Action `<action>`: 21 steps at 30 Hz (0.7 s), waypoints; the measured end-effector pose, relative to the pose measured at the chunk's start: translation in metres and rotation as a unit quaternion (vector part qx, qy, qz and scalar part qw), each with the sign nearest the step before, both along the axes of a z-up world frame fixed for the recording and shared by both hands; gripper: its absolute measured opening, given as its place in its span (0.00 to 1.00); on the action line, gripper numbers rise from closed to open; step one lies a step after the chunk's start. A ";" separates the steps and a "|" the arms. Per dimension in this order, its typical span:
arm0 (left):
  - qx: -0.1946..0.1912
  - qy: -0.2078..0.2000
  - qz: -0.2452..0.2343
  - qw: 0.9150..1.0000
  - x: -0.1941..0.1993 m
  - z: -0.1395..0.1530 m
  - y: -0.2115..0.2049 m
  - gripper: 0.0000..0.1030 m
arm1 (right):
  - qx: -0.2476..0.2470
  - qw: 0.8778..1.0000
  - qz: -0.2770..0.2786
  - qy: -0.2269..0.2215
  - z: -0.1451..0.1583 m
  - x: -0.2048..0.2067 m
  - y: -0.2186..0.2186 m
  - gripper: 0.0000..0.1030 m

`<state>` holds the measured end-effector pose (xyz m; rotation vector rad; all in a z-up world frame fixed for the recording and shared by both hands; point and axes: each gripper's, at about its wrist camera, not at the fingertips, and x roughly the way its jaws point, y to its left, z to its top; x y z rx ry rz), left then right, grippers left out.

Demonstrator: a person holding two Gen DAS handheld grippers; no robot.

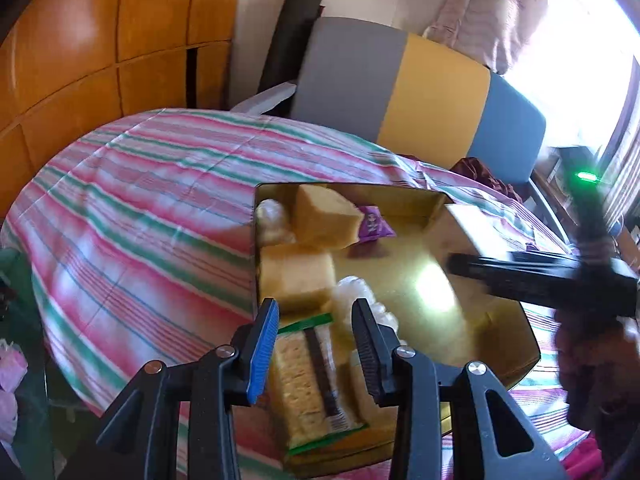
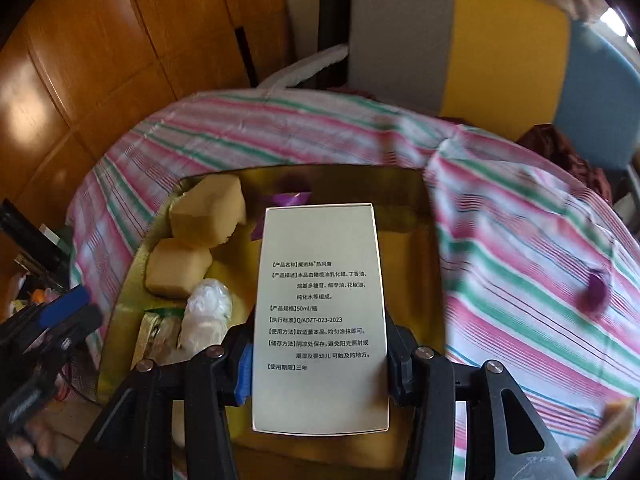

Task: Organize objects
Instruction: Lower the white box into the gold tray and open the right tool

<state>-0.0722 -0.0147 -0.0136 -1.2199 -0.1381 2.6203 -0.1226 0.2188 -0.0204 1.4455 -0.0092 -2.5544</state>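
A gold tray (image 1: pixel 440 288) (image 2: pixel 434 248) lies on the striped cloth. In it are two yellow sponge blocks (image 1: pixel 324 216) (image 2: pixel 208 210), a purple sachet (image 1: pixel 374 222), clear wrapped items (image 2: pixel 208 304) and a green-edged cracker packet (image 1: pixel 308 376). My left gripper (image 1: pixel 316 344) is open, its fingers on either side of the cracker packet at the tray's near end. My right gripper (image 2: pixel 320 364) is shut on a white printed box (image 2: pixel 320 312) and holds it over the tray; the box also shows in the left wrist view (image 1: pixel 476 232).
The striped cloth (image 1: pixel 140 208) covers a round table. A purple sachet (image 2: pixel 596 286) and an orange packet (image 2: pixel 612 428) lie on the cloth right of the tray. A grey, yellow and blue chair (image 1: pixel 420 92) stands behind, wooden cabinets (image 1: pixel 100 40) at left.
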 end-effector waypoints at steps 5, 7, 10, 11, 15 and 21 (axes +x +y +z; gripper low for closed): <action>0.004 -0.004 0.015 1.000 0.000 -0.006 -0.017 0.37 | 0.026 0.998 0.025 -0.055 -0.041 -0.039 -0.049 0.50; 0.000 -0.002 0.020 1.000 0.000 -0.008 -0.021 0.37 | 0.018 0.998 0.028 -0.054 -0.047 -0.044 -0.060 0.50; -0.003 0.001 0.027 1.000 0.000 -0.009 -0.024 0.37 | 0.002 0.998 0.029 -0.050 -0.049 -0.042 -0.064 0.58; -0.002 0.003 0.029 1.000 0.000 -0.008 -0.025 0.37 | 0.000 0.998 0.029 -0.047 -0.048 -0.041 -0.065 0.61; 0.000 0.007 0.033 0.999 0.001 -0.006 -0.027 0.37 | -0.011 0.999 0.022 -0.028 -0.038 -0.032 -0.058 0.70; -0.003 0.014 0.028 1.000 0.008 -0.001 -0.023 0.37 | -0.038 0.999 0.005 -0.006 -0.020 -0.019 -0.042 0.74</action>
